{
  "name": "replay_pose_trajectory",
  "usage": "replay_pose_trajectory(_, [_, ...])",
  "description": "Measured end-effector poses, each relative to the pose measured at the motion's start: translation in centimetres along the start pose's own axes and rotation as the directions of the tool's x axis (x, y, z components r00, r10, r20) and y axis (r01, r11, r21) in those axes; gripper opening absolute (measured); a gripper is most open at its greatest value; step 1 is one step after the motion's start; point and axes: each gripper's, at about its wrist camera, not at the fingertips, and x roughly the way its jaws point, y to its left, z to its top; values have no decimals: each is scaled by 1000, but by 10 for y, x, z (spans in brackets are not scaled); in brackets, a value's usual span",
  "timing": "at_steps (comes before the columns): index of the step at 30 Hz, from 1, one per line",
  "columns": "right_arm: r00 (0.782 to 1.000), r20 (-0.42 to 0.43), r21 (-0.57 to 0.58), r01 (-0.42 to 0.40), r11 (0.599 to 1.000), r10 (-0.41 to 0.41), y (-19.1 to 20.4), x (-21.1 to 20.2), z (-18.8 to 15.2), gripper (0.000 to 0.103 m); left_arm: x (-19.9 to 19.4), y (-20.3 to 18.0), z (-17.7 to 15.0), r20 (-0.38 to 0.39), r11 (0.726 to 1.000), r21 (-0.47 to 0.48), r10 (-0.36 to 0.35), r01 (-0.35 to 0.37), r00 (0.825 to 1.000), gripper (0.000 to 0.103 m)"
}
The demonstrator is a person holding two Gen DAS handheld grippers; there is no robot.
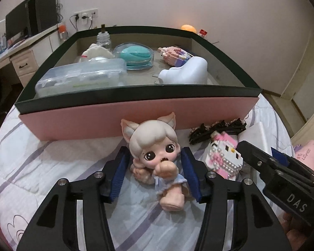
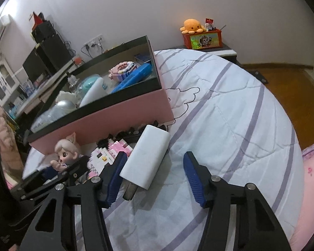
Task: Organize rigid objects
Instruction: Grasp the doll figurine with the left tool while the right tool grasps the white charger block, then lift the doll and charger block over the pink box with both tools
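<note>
Before the pink box [image 1: 106, 123], the doll [image 1: 155, 156] lies on the bed [image 1: 31, 167]. The left hand-held gripper [image 1: 155, 171] brackets it, pads at its sides; squeeze at the head, not the soft dress. Right of the doll, the right hand-held gripper [image 2: 155, 175] stands spread about the white charger [image 2: 146, 156], one pad touching: centre it before closing.

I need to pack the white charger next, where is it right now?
In the right wrist view, the white charger lies on the bedspread between the right gripper's pads, hard against the left one, just in front of the pink box.
</note>
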Motion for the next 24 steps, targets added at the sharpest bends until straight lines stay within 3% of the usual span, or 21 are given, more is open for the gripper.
replay_pose_trajectory(1, [1000,-1,-12,-17,1000,17,3,0,1,43,-1,1,0,2,1000,-5,-13,13,1000,48])
replay_pose_trajectory(2, [1000,-3,-19,-15,1000,15,5,-1,0,29,-2,4,-1,4,1000,-16,-25,25,1000,48])
replay_pose_trajectory(3, [1000,-3,-37,-7,999,7,7,-1,-1,26,-3,5,-1,5,999,-23,-33,33,999,48])
replay_pose_trajectory(11, [1000,4,-65,-25,998,26,9,-14,-10,24,-20,19,-15,21,994,-73,-82,83,996,47])
replay_pose_trajectory(24, [994,42,-87,-101,991,105,18,-61,-17,24,-74,42,-33,76,996,-83,-39,45,996,47])
